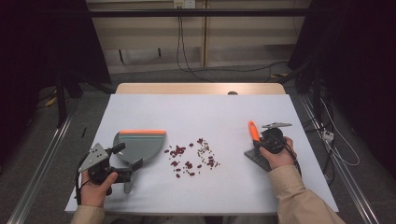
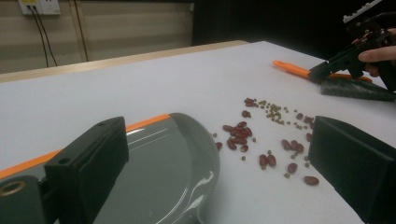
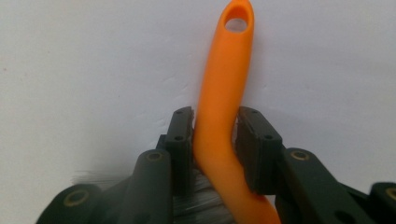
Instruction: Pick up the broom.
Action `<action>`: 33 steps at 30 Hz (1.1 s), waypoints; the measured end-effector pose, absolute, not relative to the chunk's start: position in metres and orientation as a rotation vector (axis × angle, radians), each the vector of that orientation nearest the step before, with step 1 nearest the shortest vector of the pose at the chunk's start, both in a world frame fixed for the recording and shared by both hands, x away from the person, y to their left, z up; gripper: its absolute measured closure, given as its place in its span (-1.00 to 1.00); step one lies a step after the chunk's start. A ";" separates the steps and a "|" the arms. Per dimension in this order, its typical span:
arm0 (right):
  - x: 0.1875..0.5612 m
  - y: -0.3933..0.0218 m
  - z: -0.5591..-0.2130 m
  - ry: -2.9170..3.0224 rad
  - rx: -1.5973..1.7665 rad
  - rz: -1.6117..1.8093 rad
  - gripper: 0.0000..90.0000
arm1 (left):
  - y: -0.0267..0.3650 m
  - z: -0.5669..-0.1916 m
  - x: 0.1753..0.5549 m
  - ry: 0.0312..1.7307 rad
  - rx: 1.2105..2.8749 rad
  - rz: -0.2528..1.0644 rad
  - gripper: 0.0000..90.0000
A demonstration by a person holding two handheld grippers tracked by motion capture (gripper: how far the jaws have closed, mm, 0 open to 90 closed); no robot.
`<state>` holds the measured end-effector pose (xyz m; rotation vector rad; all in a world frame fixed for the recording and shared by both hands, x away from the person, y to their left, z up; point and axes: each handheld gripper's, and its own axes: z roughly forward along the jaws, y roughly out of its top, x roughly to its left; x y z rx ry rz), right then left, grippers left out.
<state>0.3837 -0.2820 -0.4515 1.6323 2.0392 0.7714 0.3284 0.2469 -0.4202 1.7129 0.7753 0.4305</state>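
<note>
Two tools are in play, one per hand, with a scatter of red beans (image 1: pixel 180 158) and smaller green ones (image 1: pixel 205 151) lying loose at the centre of the high view. Lower left, the left gripper (image 1: pixel 122 173) has its jaws standing wide apart beside the grey dustpan (image 1: pixel 137 145); whether it grips the pan's handle I cannot tell. The pan's orange lip sits away from the spill, so I'd say it needs turning. At right, the right gripper (image 3: pixel 214 140) has its jaws closed in on the orange handle of the brush (image 3: pixel 224 79), pads against both sides, bristles flat on the table (image 1: pixel 196 112) – gripped low, presumably for sweeping control
</note>
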 end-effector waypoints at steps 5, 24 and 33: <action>0.385 -0.284 -0.453 2.049 1.643 0.790 0.48 | 0.246 -0.420 0.328 0.772 1.716 0.431 -0.89; 0.388 -0.281 -0.454 1.996 1.738 0.779 0.50 | 0.238 -0.417 0.325 0.745 1.731 0.435 -0.89; 0.392 -0.281 -0.452 2.020 1.753 0.754 0.53 | 0.243 -0.412 0.322 0.759 1.702 0.449 -0.89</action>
